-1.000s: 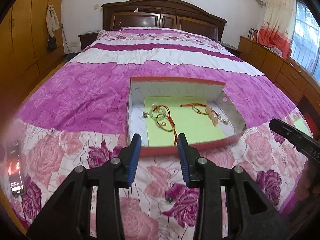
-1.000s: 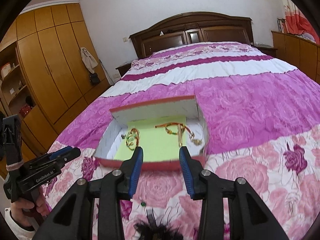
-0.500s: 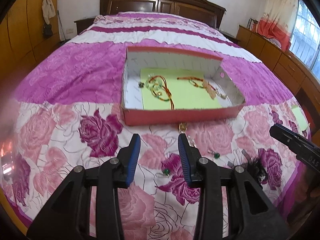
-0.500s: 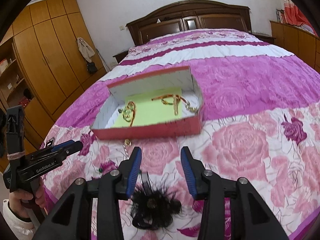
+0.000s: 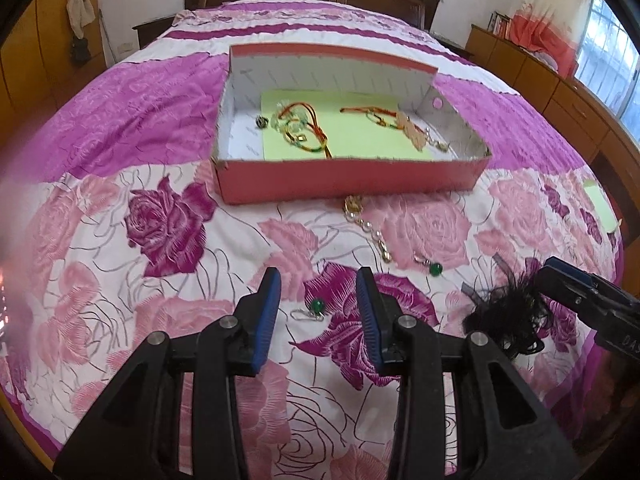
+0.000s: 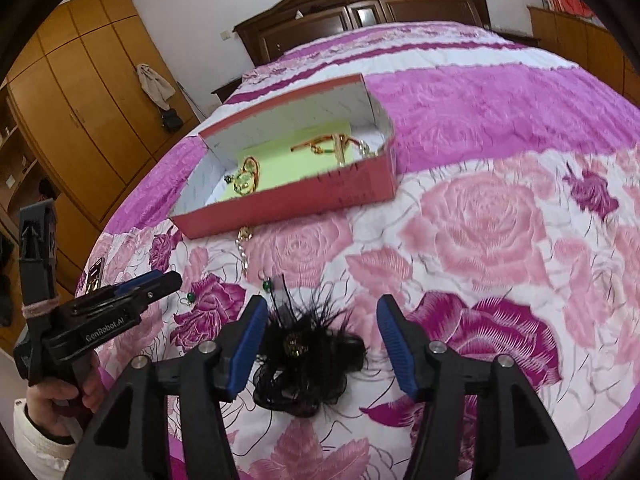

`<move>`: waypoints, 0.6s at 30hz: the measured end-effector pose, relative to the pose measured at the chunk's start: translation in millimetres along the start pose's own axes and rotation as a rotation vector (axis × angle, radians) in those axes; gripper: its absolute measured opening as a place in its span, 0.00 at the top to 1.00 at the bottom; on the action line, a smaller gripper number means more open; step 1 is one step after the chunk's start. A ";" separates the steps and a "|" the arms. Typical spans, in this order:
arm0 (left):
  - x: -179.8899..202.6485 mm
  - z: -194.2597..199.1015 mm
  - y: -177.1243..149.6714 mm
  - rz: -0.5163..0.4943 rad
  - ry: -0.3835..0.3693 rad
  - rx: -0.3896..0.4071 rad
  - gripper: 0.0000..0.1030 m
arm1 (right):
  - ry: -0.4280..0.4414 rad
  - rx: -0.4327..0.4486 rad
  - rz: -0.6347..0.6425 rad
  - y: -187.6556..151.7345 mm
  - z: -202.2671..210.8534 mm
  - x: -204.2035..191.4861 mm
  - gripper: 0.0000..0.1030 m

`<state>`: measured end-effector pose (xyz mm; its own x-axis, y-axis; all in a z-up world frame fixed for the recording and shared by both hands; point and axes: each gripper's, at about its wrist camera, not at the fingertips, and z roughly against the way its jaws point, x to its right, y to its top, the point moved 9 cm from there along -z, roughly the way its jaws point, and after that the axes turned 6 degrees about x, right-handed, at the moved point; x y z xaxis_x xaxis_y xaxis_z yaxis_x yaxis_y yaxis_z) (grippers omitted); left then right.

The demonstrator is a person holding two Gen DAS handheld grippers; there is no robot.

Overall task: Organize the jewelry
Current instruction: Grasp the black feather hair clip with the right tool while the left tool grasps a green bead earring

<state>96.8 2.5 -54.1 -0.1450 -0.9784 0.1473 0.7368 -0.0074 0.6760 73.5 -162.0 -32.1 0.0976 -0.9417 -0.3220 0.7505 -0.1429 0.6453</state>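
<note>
Left wrist view: the left gripper [image 5: 316, 304] hangs over the bed [image 5: 120, 128], jaws apart and empty, framing a green earring [image 5: 313, 308], likely its next pick. The red box [image 5: 348, 188] beyond already holds bracelets.

Right wrist view: the right gripper [image 6: 322, 344] has its jaws opening around a black feathery hairpiece [image 6: 308, 364], not yet pinched.

Evenly lit by soft daylight from the window [image 5: 612, 52] at right; faint shadows only. Strong fisheye bending and dark vignette at edges. Pinkish blur along the left-wrist view's left margin.
</note>
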 end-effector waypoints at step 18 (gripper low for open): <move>3.2 -28.0 -24.3 -0.028 -0.016 -0.049 0.85 | -0.027 -0.071 0.029 -31.8 -26.9 -7.0 0.33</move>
<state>96.9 -6.3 -90.2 -0.1765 -0.9742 0.1409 0.7640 -0.0453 0.6437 66.6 -142.7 -69.0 0.1034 -0.9531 -0.2845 0.7922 -0.0941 0.6030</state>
